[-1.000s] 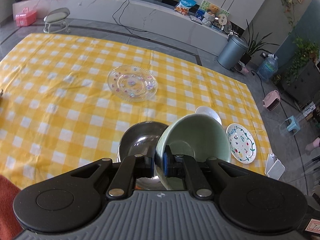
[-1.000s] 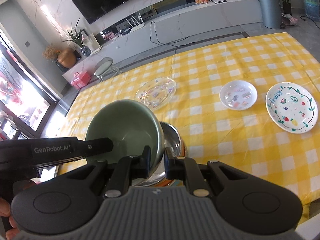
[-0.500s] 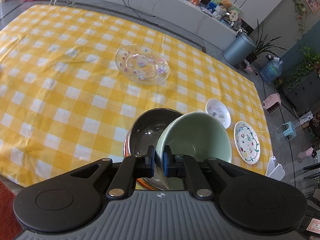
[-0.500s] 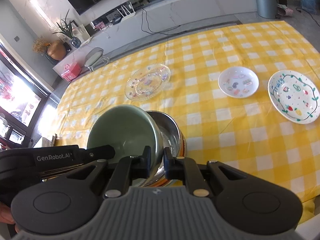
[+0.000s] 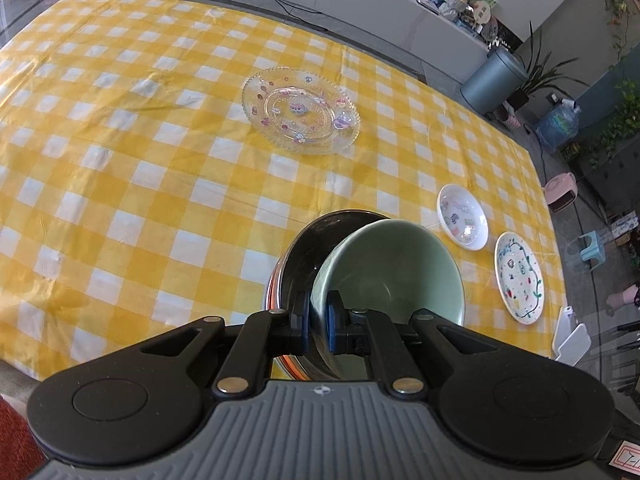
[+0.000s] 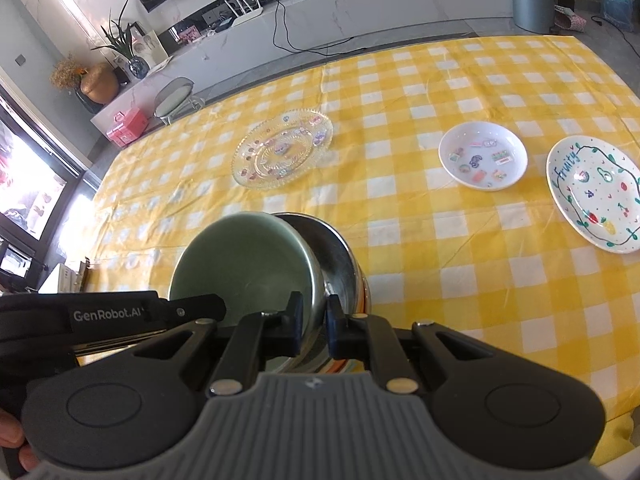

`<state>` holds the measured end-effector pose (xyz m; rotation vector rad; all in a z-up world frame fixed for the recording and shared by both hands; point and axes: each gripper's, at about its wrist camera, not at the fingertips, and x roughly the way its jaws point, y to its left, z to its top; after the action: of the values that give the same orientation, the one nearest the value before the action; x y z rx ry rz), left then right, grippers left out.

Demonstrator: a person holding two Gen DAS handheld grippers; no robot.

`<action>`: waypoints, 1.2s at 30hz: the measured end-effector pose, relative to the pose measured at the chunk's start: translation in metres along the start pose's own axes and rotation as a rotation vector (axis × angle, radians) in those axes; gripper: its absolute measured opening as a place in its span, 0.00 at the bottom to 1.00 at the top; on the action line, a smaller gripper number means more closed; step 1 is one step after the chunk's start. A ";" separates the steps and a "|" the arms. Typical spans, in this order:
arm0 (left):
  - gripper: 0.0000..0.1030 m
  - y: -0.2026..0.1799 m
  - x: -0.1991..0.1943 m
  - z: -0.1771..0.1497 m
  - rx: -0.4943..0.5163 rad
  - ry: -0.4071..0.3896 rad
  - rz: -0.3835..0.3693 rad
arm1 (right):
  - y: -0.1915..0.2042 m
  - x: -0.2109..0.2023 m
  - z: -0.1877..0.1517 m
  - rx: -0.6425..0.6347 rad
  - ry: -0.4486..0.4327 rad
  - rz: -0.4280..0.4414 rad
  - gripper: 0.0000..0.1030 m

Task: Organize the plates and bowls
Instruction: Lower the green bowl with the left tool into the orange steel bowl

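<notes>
A pale green bowl [image 5: 392, 272] [image 6: 244, 264] hangs tilted, partly inside a steel bowl [image 5: 308, 248] [image 6: 338, 256]. The steel bowl sits in an orange-striped bowl [image 6: 362, 292] at the near edge of the yellow checked table. My left gripper [image 5: 317, 320] is shut on the green bowl's near rim; in the right wrist view it [image 6: 216, 312] reaches in from the left. My right gripper [image 6: 316, 322] is shut on the steel bowl's near rim. Farther off lie a clear glass plate [image 5: 300, 116] [image 6: 282, 154], a small white dish [image 5: 462, 222] [image 6: 482, 156] and a white "Fruity" plate [image 5: 518, 276] [image 6: 596, 194].
The checked cloth [image 5: 120, 184] covers the whole table, and its near edge runs just under the bowls. A person's fingers [image 6: 12, 436] show at the lower left. Beyond the table stand a grey bin [image 5: 494, 78], a stool [image 6: 174, 98] and a long white counter.
Both grippers have sunk toward the table and the view has closed in. The green bowl has come down and settled deeper into the steel bowl, still tilted.
</notes>
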<state>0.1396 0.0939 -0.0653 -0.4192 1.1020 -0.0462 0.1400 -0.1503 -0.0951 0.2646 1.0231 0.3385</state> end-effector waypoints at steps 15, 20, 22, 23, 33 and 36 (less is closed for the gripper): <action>0.14 0.000 0.004 0.006 0.026 0.034 0.014 | 0.007 0.010 0.001 -0.072 -0.018 -0.079 0.04; 0.14 -0.001 -0.008 0.011 0.028 -0.012 0.016 | 0.008 0.011 0.003 -0.091 -0.034 -0.086 0.04; 0.14 -0.002 -0.011 0.013 0.030 -0.021 0.014 | 0.010 0.012 0.004 -0.100 -0.035 -0.093 0.04; 0.14 -0.002 -0.013 0.014 0.033 -0.027 0.012 | 0.010 0.012 0.004 -0.105 -0.037 -0.096 0.04; 0.14 -0.006 -0.022 0.009 0.048 -0.064 -0.008 | 0.011 0.003 0.002 -0.108 -0.070 -0.110 0.05; 0.14 -0.005 -0.022 0.008 0.045 -0.062 -0.009 | 0.013 -0.004 0.002 -0.122 -0.102 -0.123 0.06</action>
<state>0.1370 0.0969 -0.0421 -0.3825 1.0358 -0.0650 0.1379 -0.1401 -0.0861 0.1075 0.9103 0.2723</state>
